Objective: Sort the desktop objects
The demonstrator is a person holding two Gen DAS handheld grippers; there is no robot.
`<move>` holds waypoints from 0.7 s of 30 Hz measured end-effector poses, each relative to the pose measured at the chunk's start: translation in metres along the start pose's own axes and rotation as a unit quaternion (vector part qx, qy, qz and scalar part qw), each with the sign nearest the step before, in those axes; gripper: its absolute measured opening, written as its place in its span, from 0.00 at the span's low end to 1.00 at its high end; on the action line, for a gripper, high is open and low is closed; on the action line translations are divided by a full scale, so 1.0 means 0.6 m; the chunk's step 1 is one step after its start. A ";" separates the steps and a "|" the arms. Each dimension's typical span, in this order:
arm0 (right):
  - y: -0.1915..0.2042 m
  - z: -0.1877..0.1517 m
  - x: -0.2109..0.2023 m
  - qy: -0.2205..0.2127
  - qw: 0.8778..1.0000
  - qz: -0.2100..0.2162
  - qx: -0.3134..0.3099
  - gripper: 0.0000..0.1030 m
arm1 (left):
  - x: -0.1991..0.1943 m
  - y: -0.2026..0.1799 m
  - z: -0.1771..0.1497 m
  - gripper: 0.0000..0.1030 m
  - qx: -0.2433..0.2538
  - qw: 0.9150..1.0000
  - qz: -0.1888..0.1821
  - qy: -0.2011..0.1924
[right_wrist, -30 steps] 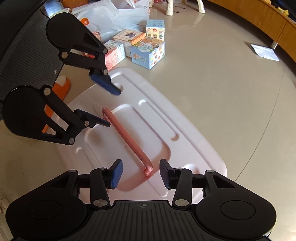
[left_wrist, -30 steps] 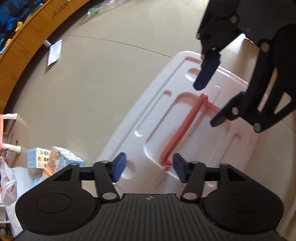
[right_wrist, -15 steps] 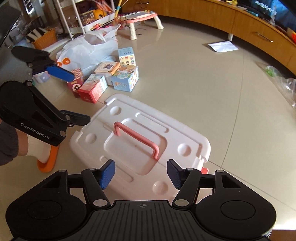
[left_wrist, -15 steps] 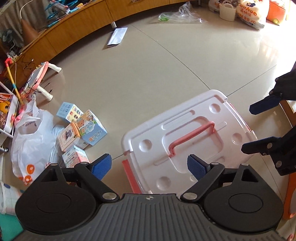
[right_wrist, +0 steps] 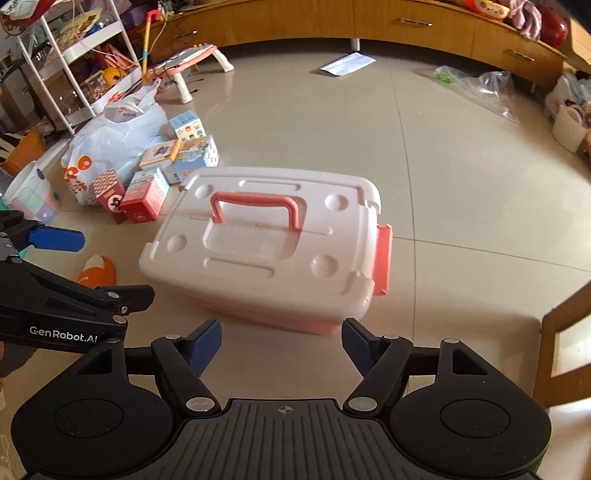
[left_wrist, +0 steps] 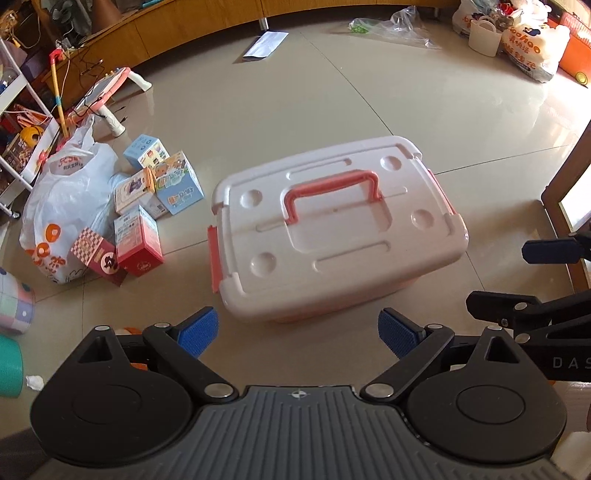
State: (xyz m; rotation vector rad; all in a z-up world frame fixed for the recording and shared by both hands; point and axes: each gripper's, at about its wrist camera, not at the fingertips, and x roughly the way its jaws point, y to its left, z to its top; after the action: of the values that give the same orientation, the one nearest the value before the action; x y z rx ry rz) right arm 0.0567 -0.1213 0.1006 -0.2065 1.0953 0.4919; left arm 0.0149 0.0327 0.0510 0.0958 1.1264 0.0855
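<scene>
A white storage box (left_wrist: 332, 236) with a pink handle (left_wrist: 332, 188) and pink side latches stands closed on the tiled floor; it also shows in the right wrist view (right_wrist: 266, 243). My left gripper (left_wrist: 297, 336) is open and empty, held above and in front of the box. My right gripper (right_wrist: 281, 345) is open and empty, also held back from the box. Several small colourful cartons (left_wrist: 147, 206) lie on the floor left of the box, also seen in the right wrist view (right_wrist: 162, 177).
A white plastic bag (left_wrist: 62, 199) lies behind the cartons. A pink toy table (right_wrist: 188, 70), a white shelf rack (right_wrist: 62, 66) and a long wooden cabinet (right_wrist: 406, 26) stand at the back. A wooden frame (right_wrist: 565, 332) stands at the right. An orange object (right_wrist: 96, 273) lies left of the box.
Both grippers have pulled up and back from the box lid and handle. Their jaws have opened wider. The whole box and the room are now in view.
</scene>
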 end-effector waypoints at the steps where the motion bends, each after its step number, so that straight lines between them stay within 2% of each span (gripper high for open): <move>1: -0.001 -0.009 0.001 0.002 1.000 -0.004 0.008 0.68 | -0.002 -0.005 -0.009 0.93 -0.005 1.000 -0.003 0.001; 5: 0.006 -0.037 0.003 0.001 0.999 -0.032 0.016 0.69 | -0.001 -0.021 -0.034 0.93 -0.017 1.000 0.015 0.005; 8: 0.011 -0.056 0.001 -0.001 0.999 -0.053 0.011 0.69 | -0.004 -0.028 -0.046 0.93 -0.022 1.000 0.015 0.010; 14: 0.012 -0.071 -0.018 -0.012 0.998 -0.057 0.020 0.73 | -0.019 -0.030 -0.063 0.94 -0.019 1.000 0.018 0.004; 16: 0.016 -0.073 -0.023 -0.015 0.998 -0.055 0.019 0.78 | -0.015 -0.030 -0.074 0.94 -0.015 1.000 0.025 0.011; 21: 0.029 -0.083 -0.027 -0.010 0.998 -0.065 0.013 0.79 | -0.001 -0.025 -0.099 0.94 -0.021 0.999 0.032 0.037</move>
State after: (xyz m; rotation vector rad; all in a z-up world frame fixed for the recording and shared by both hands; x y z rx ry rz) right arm 0.0027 -0.1303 0.0938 -0.2473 1.0603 0.3621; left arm -0.0386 0.0200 0.0246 0.0917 1.1948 0.1716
